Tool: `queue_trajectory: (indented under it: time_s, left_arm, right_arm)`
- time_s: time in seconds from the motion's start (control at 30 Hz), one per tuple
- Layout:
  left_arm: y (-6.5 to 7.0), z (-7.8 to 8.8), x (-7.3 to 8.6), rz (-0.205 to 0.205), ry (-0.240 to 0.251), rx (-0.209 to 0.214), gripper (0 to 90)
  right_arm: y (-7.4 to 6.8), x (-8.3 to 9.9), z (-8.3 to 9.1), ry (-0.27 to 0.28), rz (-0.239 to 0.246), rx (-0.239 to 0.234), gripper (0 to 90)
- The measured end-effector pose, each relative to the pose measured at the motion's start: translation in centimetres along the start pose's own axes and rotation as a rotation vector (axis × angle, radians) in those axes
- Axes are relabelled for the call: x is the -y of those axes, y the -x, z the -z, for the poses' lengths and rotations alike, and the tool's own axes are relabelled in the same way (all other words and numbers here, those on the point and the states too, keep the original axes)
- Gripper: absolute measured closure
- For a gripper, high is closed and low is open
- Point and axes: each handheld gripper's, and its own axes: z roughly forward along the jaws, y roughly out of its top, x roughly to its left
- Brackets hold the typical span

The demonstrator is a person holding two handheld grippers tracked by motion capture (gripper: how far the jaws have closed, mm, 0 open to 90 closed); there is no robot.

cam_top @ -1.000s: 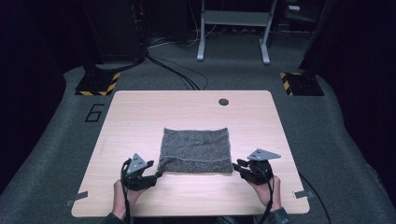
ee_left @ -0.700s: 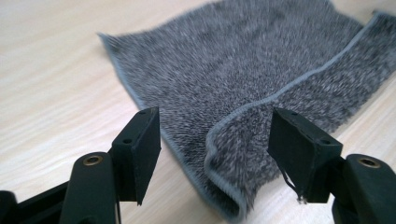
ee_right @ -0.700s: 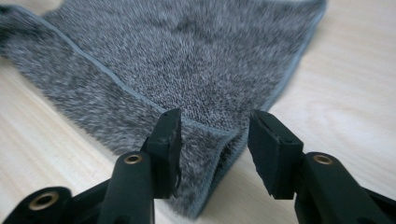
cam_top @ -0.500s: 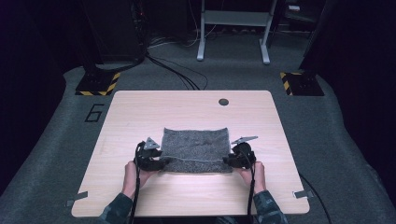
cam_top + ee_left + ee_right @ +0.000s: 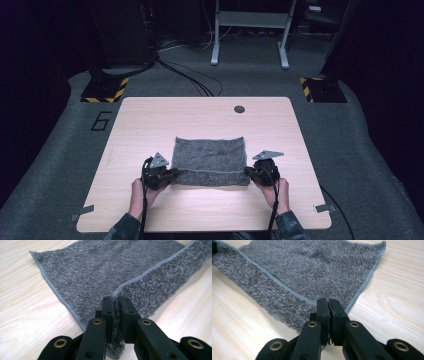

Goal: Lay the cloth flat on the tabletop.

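Now the grey towel (image 5: 210, 160) lies flat mid-worktop (image 5: 150, 120), long axis running 9 to 3. Left tool (image 5: 171, 173) and right tool (image 5: 248, 172), jaws just closed, each clamp a near corner; the free cloth lies toward 12, so the fold likely goes that way.

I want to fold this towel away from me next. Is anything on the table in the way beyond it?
Nothing visible is. Both grippers pinch the grey towel's near corners; beyond its far edge lies bare table.

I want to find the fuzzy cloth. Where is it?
The grey towel lies on the wooden table in the high view, its near corners pinched by the left gripper and right gripper.
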Motion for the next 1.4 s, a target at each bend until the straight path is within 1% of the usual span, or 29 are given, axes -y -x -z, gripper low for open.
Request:
queue_trajectory:
  time_s: [0.03, 0.1, 0.23, 0.3, 0.33, 0.37, 0.4, 0.43, 0.53, 0.57, 0.6, 0.63, 0.67, 0.7, 0.77, 0.83, 0.87, 0.9, 0.93, 0.97, 1.03, 1.07, 1.1, 1.17, 1.2, 1.23, 1.27, 1.33, 1.4]
  left_arm:
    - [0.2, 0.3, 0.2, -0.008, 0.001, 0.009, 81.6]
    - [0.5, 0.7, 0.6, -0.003, 0.005, 0.017, 80.4]
    - [1.1, 1.5, 1.8, 0.003, 0.000, 0.066, 75.8]
    - [1.3, 2.0, 2.5, 0.010, 0.000, 0.095, 71.4]
    - [1.4, 2.3, 2.8, 0.018, -0.006, 0.112, 66.3]
    - [1.4, 2.6, 3.1, 0.025, -0.011, 0.118, 66.3]
    - [1.4, 3.1, 3.5, 0.037, -0.001, 0.124, 58.4]
    - [1.3, 3.4, 3.6, 0.041, -0.004, 0.126, 58.4]
    - [1.1, 4.5, 3.7, 0.075, 0.037, 0.096, 42.8]
    - [0.9, 4.7, 3.5, 0.073, 0.043, 0.073, 39.1]
    - [0.7, 4.6, 3.1, 0.069, 0.045, 0.052, 34.6]
    - [0.5, 4.4, 2.8, 0.072, 0.049, 0.046, 31.9]
    - [0.4, 4.1, 2.5, 0.077, 0.054, 0.043, 30.2]
    - [0.2, 3.6, 2.1, 0.060, 0.045, 0.040, 26.8]
    - [0.0, 2.4, 1.3, 0.049, 0.032, 0.030, 22.9]
    - [0.1, 0.9, 0.7, 0.026, 0.020, 0.013, 19.7]
    - [0.2, 0.2, 0.6, 0.031, 0.016, 0.015, 17.8]
    - [0.3, -0.4, 0.4, 0.026, 0.008, 0.018, 17.8]
    - [0.3, -1.0, 0.3, 0.015, -0.008, 0.007, 17.1]
    - [0.3, -1.5, 0.3, 0.016, -0.010, 0.008, 15.3]
    - [0.2, -2.4, 0.3, 0.002, -0.031, -0.004, 14.9]
    - [0.2, -2.8, 0.4, 0.011, -0.035, -0.003, 14.5]
    - [0.2, -3.0, 0.5, 0.005, -0.046, -0.008, 14.5]
    - [0.4, -3.3, 0.8, 0.005, -0.054, -0.018, 14.4]
    - [0.4, -3.4, 0.9, -0.005, -0.059, -0.024, 14.5]
    - [0.6, -3.5, 1.1, -0.014, -0.062, -0.037, 14.6]
    - [0.6, -3.6, 1.2, -0.024, -0.075, -0.038, 14.6]
    - [0.8, -3.7, 1.7, -0.032, -0.085, -0.044, 14.5]
    - [0.9, -3.7, 1.8, -0.030, -0.080, -0.047, 14.6]
  right_arm:
    - [-0.2, 0.2, 0.4, 0.013, 0.002, -0.001, 87.3]
    - [-0.6, 0.7, 1.0, 0.023, 0.011, -0.009, 86.6]
    - [-1.4, 1.9, 2.0, 0.024, 0.023, -0.038, 83.4]
    - [-1.9, 2.6, 2.7, 0.025, 0.031, -0.053, 82.1]
    - [-2.1, 3.2, 3.5, 0.031, 0.035, -0.060, 78.5]
    - [-2.1, 3.2, 3.5, 0.031, 0.035, -0.060, 78.5]
    - [-2.1, 3.5, 4.5, 0.049, 0.031, -0.071, 73.6]
    - [-2.1, 3.5, 4.5, 0.049, 0.031, -0.071, 73.6]
    - [-1.8, 3.4, 5.4, 0.074, 0.026, -0.067, 65.5]
    - [-1.8, 3.2, 5.4, 0.082, 0.025, -0.060, 62.7]
    - [-1.7, 3.0, 5.4, 0.079, 0.024, -0.050, 56.6]
    - [-1.6, 2.6, 5.0, 0.074, 0.023, -0.039, 53.9]
    - [-1.6, 2.4, 4.6, 0.074, 0.020, -0.042, 51.5]
    - [-1.6, 2.1, 4.0, 0.077, 0.033, -0.036, 46.7]
    - [-1.7, 1.4, 2.6, 0.058, 0.041, -0.033, 41.7]
    - [-1.8, 0.9, 1.1, 0.035, 0.061, -0.034, 35.1]
    - [-2.0, 0.6, -0.4, 0.022, 0.085, -0.017, 29.1]
    - [-2.0, 0.6, -0.4, 0.022, 0.085, -0.017, 29.1]
    - [-2.2, 0.4, -1.1, 0.000, 0.084, -0.017, 23.8]
    - [-2.2, 0.3, -1.8, -0.005, 0.099, -0.014, 22.9]
    - [-2.5, 0.2, -3.0, -0.020, 0.108, -0.003, 17.2]
    - [-2.6, 0.2, -3.6, -0.031, 0.103, -0.004, 14.8]
    - [-2.7, 0.2, -4.0, -0.046, 0.108, 0.004, 13.9]
    - [-2.9, 0.3, -4.6, -0.040, 0.124, 0.005, 12.7]
    - [-3.1, 0.4, -4.8, -0.047, 0.120, 0.007, 11.3]
    - [-3.1, 0.5, -5.0, -0.055, 0.129, 0.015, 11.1]
    - [-3.1, 0.6, -5.2, -0.064, 0.139, 0.020, 11.0]
    - [-3.1, 1.1, -5.6, -0.086, 0.142, 0.024, 10.5]
    - [-3.0, 1.3, -5.6, -0.089, 0.143, 0.028, 10.3]
